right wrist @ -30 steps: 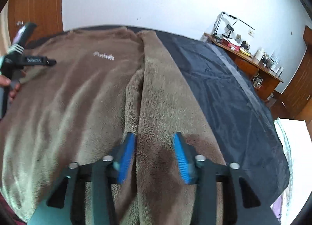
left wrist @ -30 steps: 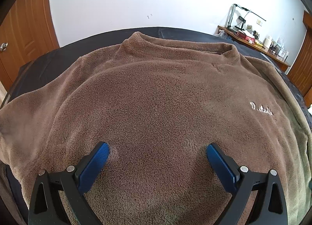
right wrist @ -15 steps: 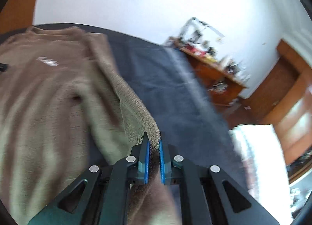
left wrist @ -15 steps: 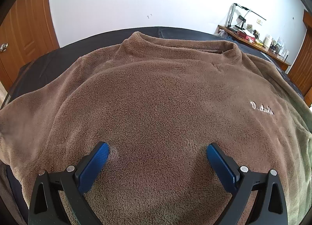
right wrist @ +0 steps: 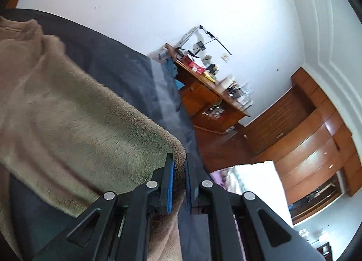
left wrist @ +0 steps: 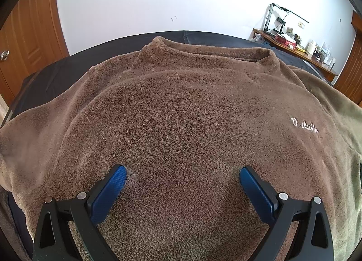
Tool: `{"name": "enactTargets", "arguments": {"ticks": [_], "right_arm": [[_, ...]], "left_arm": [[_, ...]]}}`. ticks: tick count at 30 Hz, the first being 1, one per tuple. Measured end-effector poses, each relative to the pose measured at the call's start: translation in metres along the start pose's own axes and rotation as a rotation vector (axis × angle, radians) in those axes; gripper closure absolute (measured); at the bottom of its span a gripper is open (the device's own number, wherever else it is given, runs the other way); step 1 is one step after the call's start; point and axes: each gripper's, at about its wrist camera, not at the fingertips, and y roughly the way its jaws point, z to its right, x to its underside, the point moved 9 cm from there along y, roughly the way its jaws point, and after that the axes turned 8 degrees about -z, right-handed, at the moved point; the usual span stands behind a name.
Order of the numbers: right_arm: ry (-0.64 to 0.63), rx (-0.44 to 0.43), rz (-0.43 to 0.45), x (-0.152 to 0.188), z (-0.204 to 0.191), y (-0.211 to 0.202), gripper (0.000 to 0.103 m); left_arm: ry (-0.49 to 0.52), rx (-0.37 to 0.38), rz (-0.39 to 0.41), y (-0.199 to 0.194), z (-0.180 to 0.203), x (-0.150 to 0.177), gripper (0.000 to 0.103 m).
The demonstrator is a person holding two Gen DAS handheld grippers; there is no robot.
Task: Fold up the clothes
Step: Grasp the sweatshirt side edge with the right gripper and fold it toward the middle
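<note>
A brown fleece sweater (left wrist: 181, 114) lies spread flat on a dark bed cover (left wrist: 56, 71), collar at the far side and white lettering (left wrist: 304, 125) on its chest. My left gripper (left wrist: 182, 175) stands open, its blue pads (left wrist: 110, 191) resting on the sweater's body. In the right wrist view my right gripper (right wrist: 179, 159) is shut on a fold of the sweater's sleeve (right wrist: 95, 125), lifted off the dark cover (right wrist: 126, 64) with fleece hanging below the pads.
A wooden desk (right wrist: 210, 93) cluttered with small items and a lamp stands by the white wall beyond the bed. Wooden cabinets (right wrist: 316, 143) line the right side. A door (left wrist: 20, 48) is at the left. White and purple bedding (right wrist: 255, 181) lies beside the bed.
My right gripper closed on the sleeve fold, then lifted and swung toward the right, dragging the fleece with it. The left gripper and sweater body stayed still.
</note>
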Motion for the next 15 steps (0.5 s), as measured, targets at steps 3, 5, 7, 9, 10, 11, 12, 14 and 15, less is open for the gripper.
{"name": "enactTargets", "arguments": {"ticks": [3, 5, 7, 9, 10, 11, 12, 14, 15], "right_arm": [[0.014, -0.044, -0.097, -0.009, 0.001, 0.034, 0.065], [0.048, -0.092, -0.158, -0.011, 0.001, 0.054, 0.052], [0.088, -0.121, -0.173, -0.014, 0.004, 0.058, 0.051], [0.134, -0.145, -0.159, -0.02, 0.007, 0.051, 0.051], [0.148, -0.146, -0.131, -0.028, 0.007, 0.042, 0.051], [0.148, -0.152, -0.086, -0.039, 0.004, 0.03, 0.051], [0.142, -0.166, -0.047, -0.05, -0.002, 0.02, 0.05], [0.126, -0.224, 0.017, -0.072, -0.02, -0.003, 0.045], [0.116, -0.267, 0.044, -0.083, -0.032, -0.015, 0.042]], "left_arm": [[0.001, -0.001, -0.001, 0.0, 0.0, 0.0, 0.001], [0.002, -0.004, -0.002, 0.0, 0.0, 0.0, 0.001], [0.004, -0.008, -0.003, 0.0, 0.0, 0.0, 0.001], [0.006, -0.011, -0.004, 0.0, 0.0, 0.0, 0.001], [0.006, -0.013, -0.004, 0.0, 0.0, 0.0, 0.001], [0.007, -0.014, -0.005, 0.0, 0.001, 0.001, 0.001], [0.007, -0.015, -0.005, 0.0, 0.001, 0.001, 0.001], [0.006, -0.014, -0.005, -0.001, 0.001, 0.001, 0.001], [0.006, -0.014, -0.005, -0.001, 0.001, 0.001, 0.001]]}}
